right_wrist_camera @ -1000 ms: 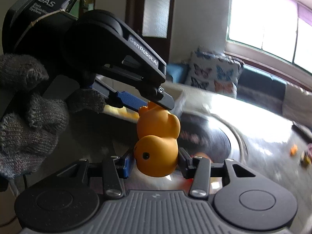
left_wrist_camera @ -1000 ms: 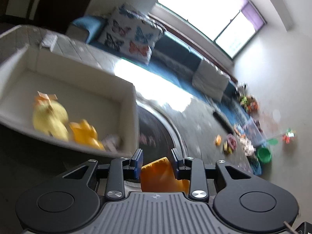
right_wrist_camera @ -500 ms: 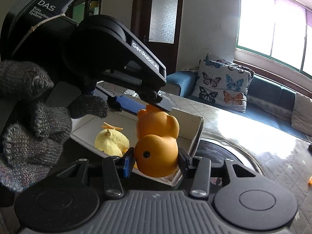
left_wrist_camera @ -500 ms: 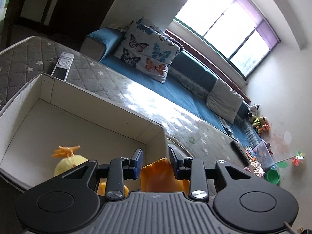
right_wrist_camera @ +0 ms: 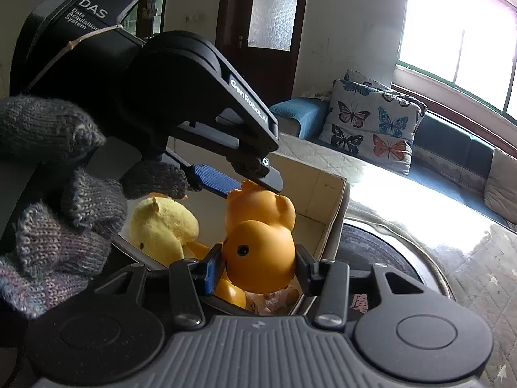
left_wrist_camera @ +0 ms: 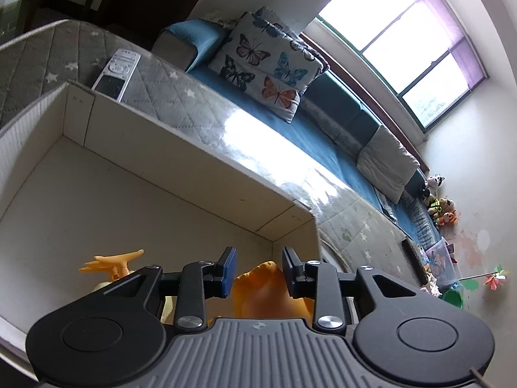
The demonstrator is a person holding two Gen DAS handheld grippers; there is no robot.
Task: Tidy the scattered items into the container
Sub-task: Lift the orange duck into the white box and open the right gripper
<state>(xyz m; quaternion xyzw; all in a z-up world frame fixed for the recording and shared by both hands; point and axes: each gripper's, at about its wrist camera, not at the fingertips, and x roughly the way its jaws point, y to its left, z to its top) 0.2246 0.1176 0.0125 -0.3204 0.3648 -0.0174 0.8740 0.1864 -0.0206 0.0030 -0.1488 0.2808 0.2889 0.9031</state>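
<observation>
An orange rubber duck (right_wrist_camera: 258,242) is held by both grippers over the near right corner of a white cardboard box (left_wrist_camera: 135,190). My right gripper (right_wrist_camera: 258,266) is shut on the duck's head. My left gripper (left_wrist_camera: 258,270) is shut on its tail end (left_wrist_camera: 268,291) from above; it also shows in the right wrist view (right_wrist_camera: 245,181). A yellow plush chick (right_wrist_camera: 161,226) with an orange crest (left_wrist_camera: 113,262) lies in the box, next to another orange toy (right_wrist_camera: 231,292).
The box (right_wrist_camera: 332,203) stands on a grey quilted table (left_wrist_camera: 210,119). A white remote (left_wrist_camera: 116,72) lies behind the box. A dark round plate (right_wrist_camera: 374,258) is right of it. A blue sofa with a butterfly cushion (left_wrist_camera: 268,64) lies beyond.
Both grippers have carried the orange duck from beside the box to over its near right corner and lower toward it. Both grips are unchanged.
</observation>
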